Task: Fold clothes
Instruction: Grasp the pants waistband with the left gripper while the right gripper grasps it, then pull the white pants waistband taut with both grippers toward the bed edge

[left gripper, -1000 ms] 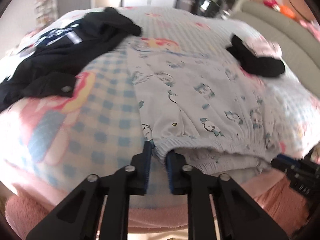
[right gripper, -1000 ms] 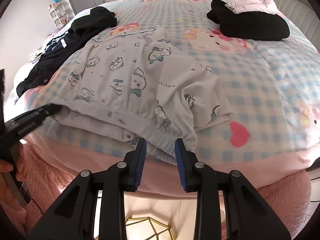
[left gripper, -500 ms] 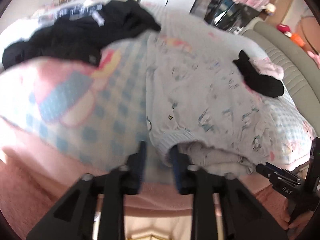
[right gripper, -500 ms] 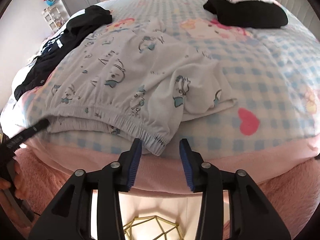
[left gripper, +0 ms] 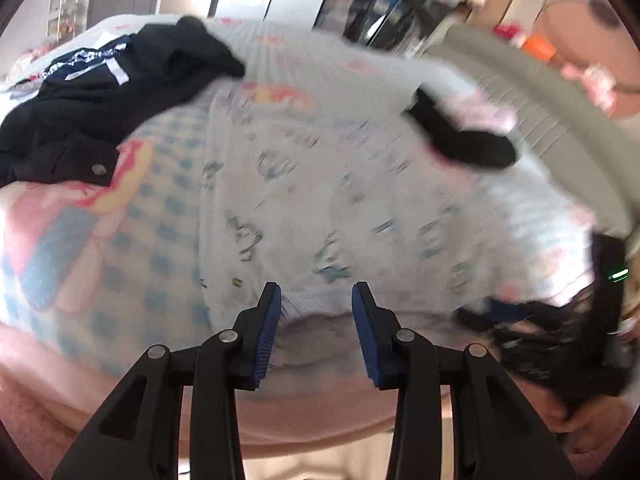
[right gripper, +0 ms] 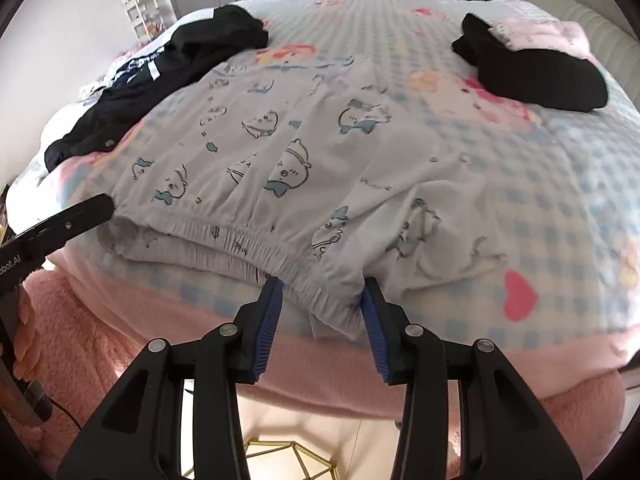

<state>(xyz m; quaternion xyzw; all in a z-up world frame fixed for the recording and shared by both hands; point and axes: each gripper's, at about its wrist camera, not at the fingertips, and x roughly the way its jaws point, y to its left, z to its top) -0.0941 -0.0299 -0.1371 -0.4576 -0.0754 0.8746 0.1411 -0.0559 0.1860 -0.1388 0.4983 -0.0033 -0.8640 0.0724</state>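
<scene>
Bed: blue-and-white check cover with cartoon prints, pink fleece border along the near edge; carries every garment in view.
Printed pants: pale, cartoon-animal print, spread flat mid-bed, elastic waistband toward 6 o'clock at the near edge, legs running off toward 12; one leg part rumpled and turned over at 4 o'clock.
Left gripper: fingers spread, blue pads apart, waistband corner lying in the gap, pads not pressing on it (left view blurred, contact hard to judge).
Right gripper: fingers spread, waistband corner hanging between the pads, fabric just beside both pads, no pinch seen.
Black jacket: crumpled at 10 o'clock in the right view, well apart from the pants' waistband, its edge near the pants' far leg; white lettering and a snap button showing.
Black folded garment: at 2 o'clock, by the headboard side.
Pink garment: folded, resting on top of the black folded garment.
Containers: cannot tell of any on the bed; white shelf unit at 11 o'clock by the wall, small items on its shelves (too small to name).
Hand: at 9 o'clock in the right view, wrapped round the left gripper's handle.
</scene>
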